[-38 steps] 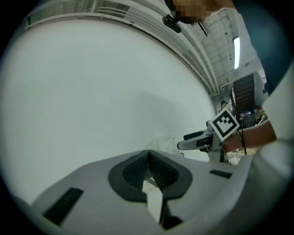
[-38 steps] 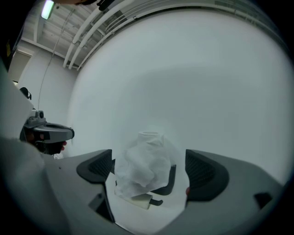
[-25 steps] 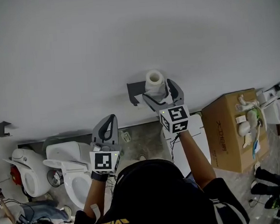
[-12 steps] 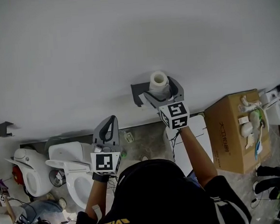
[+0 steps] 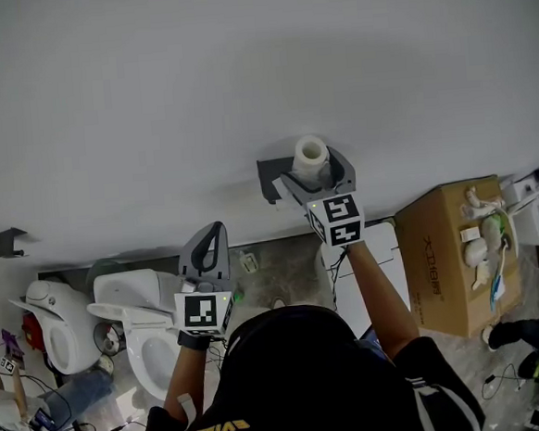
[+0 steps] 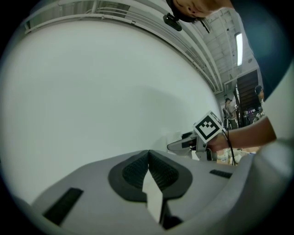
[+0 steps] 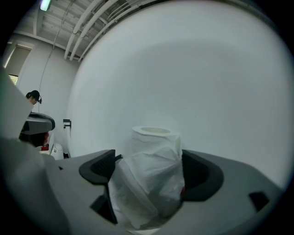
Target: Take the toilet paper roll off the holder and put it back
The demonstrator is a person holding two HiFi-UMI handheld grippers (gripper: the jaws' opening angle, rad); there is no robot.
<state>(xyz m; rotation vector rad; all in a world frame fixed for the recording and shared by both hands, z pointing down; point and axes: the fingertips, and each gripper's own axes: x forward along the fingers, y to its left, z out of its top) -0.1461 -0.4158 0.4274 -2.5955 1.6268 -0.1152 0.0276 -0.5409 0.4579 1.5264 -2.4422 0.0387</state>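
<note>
Right gripper (image 7: 148, 172) jaws have just been closing and now pinch the toilet paper roll (image 7: 154, 156), upright on the holder (image 5: 271, 177), upper centre of head view. Left gripper (image 6: 148, 170) is pressed together, empty. Risk: pads catch only the loose outer sheet, so the roll slips or snags when lifted.

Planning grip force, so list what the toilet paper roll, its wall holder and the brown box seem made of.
Toilet paper roll: soft white tissue, matte, with its loose outer sheet crinkled.
Wall holder: a dark grey, matte, rigid bracket. It is probably metal or plastic, but the look does not settle which.
Brown box: plain cardboard by its look, matte tan with folded flaps and printed lettering.
</note>
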